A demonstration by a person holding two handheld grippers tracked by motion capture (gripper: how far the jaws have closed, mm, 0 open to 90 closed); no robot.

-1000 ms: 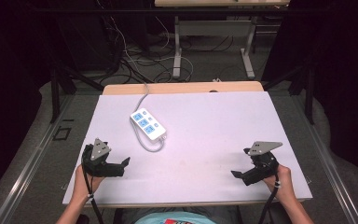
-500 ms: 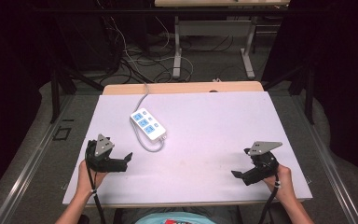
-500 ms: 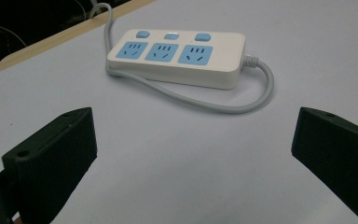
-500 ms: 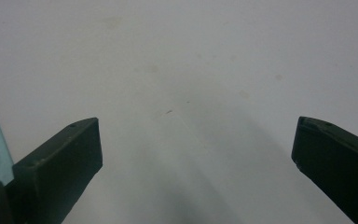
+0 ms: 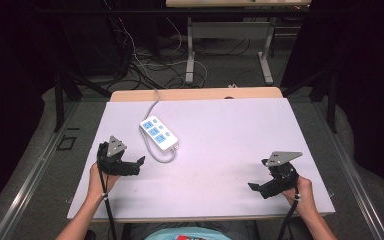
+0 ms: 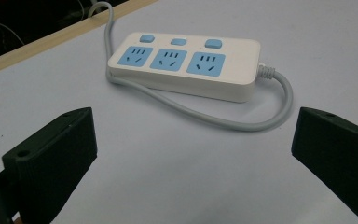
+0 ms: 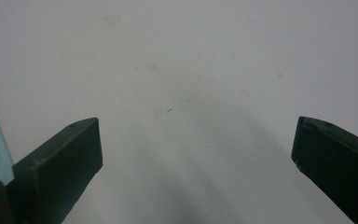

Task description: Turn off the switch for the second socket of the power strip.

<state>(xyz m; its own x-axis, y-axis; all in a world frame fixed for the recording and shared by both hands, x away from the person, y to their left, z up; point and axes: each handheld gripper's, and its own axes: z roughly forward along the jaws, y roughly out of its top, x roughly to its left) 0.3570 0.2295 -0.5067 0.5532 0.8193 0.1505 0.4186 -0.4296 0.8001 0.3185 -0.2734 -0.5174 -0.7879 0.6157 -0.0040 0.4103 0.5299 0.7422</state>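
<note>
**Inspector A:** Starting at the left. The left gripper [image 5: 139, 162] sits closer to the power strip [image 5: 158, 133] than it did a second ago; it has travelled up and inward across the white table [image 5: 230, 130]. Its jaws stand wide apart with nothing between them. In the left gripper view the strip [image 6: 186, 63] lies just ahead of the jaws, centred in the gap.

**Inspector B:** Judgement on that?

**Inspector A:** An approach in progress. The left hand is lining up on the strip; no contact yet.

**Inspector B:** Position and heading of the strip?

**Inspector A:** It lies flat, sockets up, left of table centre and towards the far edge. In the high view its long axis runs diagonally, from far-left to near-right. The grey cable [image 5: 164, 158] leaves the near-right end, loops back along the strip's near-left side and runs off over the far edge. From the left gripper view, the long axis lies nearly crosswise to the jaws.

**Inspector B:** And the right side?

**Inspector A:** The right gripper [image 5: 252, 186] is unchanged, parked near the front right corner, well apart from the strip. Jaws wide open, empty, bare table beneath them in the right gripper view.
</note>
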